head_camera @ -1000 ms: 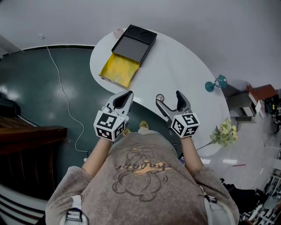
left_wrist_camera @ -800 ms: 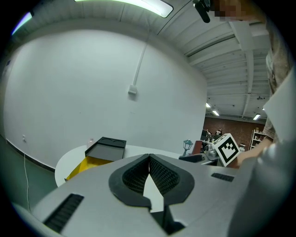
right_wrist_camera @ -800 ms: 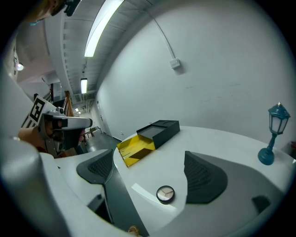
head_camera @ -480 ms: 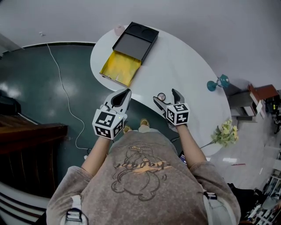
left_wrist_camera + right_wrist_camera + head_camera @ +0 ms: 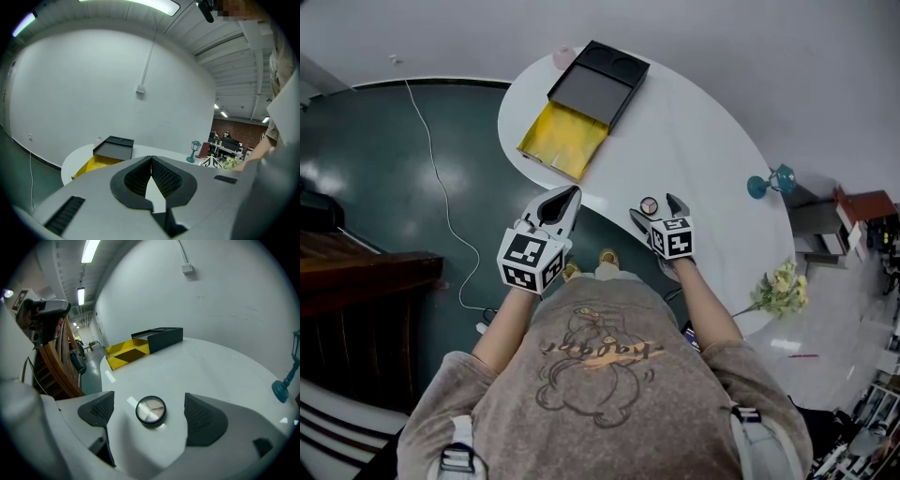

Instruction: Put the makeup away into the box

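Right gripper view is showing the round makeup compact [image 5: 151, 410] lying flat on the white table [image 5: 703, 141], between your jaws, which are standing wide apart with neither pad touching it. Head view is placing your right gripper [image 5: 657, 212] right at the near edge of the table, so the compact is sitting close to the drop.

Main risk: you are coming in low on a flat, round, smooth-looking case. If one pad is reaching it first, it is likely sliding or spinning away, possibly toward that edge and onto the floor. Closing too high on the rim is likely making it pop out. Centre it before squeezing.

Second risk: the box [image 5: 595, 84] is lying open at the far end of the table, well apart from the compact, so you are facing a long carry. A weak pinch on the thin rim is probably letting it tilt or slip on the way.

Your left gripper [image 5: 151, 178] is hanging off the table with its fingers pressed together and nothing between them, so it is not backing up a slip.
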